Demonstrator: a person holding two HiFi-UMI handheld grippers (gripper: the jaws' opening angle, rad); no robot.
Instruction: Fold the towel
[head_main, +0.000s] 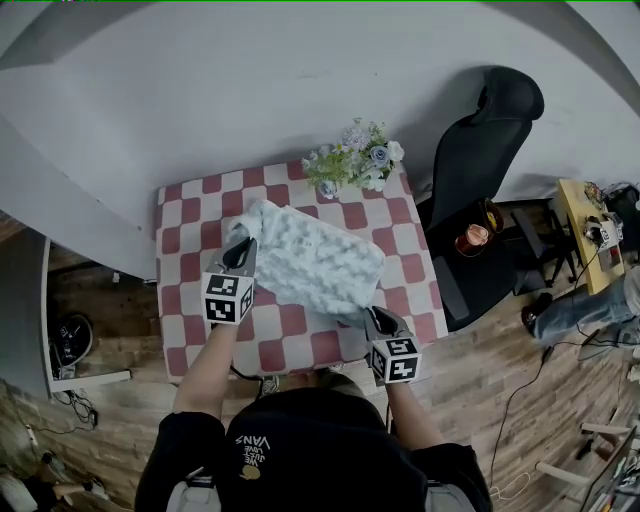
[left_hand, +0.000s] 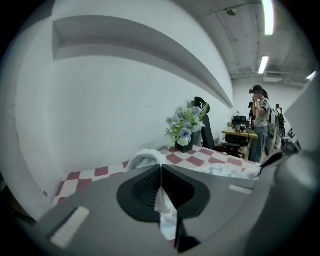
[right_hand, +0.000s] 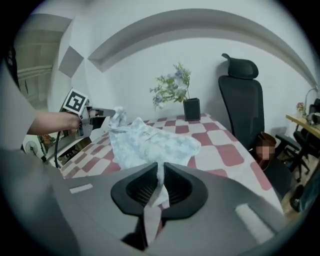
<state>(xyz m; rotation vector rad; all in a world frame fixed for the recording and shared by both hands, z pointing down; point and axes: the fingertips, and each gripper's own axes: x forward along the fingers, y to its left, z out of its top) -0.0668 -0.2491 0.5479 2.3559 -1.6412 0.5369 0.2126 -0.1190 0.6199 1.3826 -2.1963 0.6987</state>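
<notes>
A pale blue-white fluffy towel (head_main: 312, 258) lies spread across the red-and-white checked table (head_main: 180, 270), with one end raised. My left gripper (head_main: 240, 256) is shut on the towel's left corner (left_hand: 164, 210), a strip of cloth pinched between the jaws and lifted off the table. My right gripper (head_main: 372, 318) is shut on the near right corner (right_hand: 159, 189); cloth hangs down between its jaws too. In the right gripper view the towel (right_hand: 150, 142) stretches away toward the left gripper (right_hand: 102, 119).
A small vase of flowers (head_main: 352, 160) stands at the table's far edge, close behind the towel. A black office chair (head_main: 480, 170) sits right of the table. A wooden side table (head_main: 590, 225) with clutter is farther right. A person (left_hand: 260, 125) stands in the background.
</notes>
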